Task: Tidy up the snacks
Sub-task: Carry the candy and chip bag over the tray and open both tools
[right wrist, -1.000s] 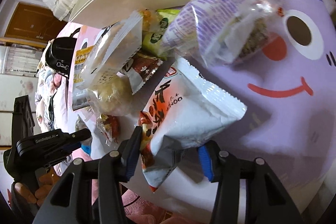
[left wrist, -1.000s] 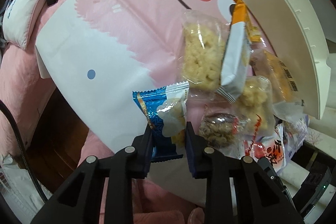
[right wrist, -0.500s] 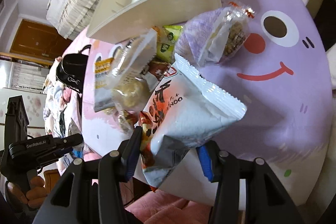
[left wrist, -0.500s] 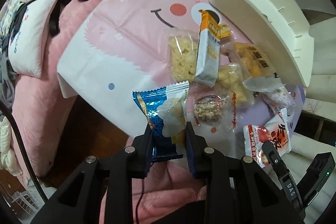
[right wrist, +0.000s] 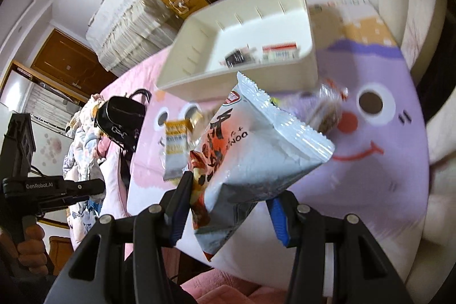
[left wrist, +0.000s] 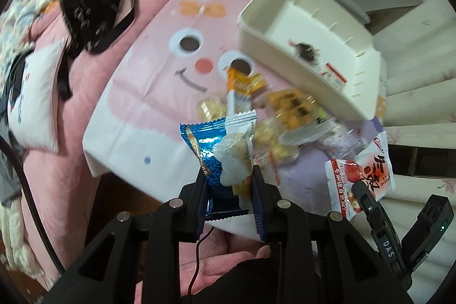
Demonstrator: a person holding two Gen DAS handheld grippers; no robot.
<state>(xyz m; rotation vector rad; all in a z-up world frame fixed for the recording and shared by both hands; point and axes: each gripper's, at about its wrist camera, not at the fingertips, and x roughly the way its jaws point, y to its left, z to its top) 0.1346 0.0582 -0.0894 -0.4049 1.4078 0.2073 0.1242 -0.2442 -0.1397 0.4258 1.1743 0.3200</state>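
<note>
Blue packet (left wrist: 212, 158) — white packet (right wrist: 256, 161) — gripped.

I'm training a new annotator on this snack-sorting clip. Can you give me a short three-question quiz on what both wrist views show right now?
1. True or false: the left gripper is shut on a blue and clear snack packet.
2. What does the right gripper hold? A) the black bag B) a white and red snack bag C) nothing
3. Fill in: the loose snacks lie on the cartoon-face mat beside the white plastic ____.

Key:
1. True; its fingers press the packet from both sides.
2. B, the white and red snack bag.
3. bin; it already holds a few small items, too blurred to name.
</note>
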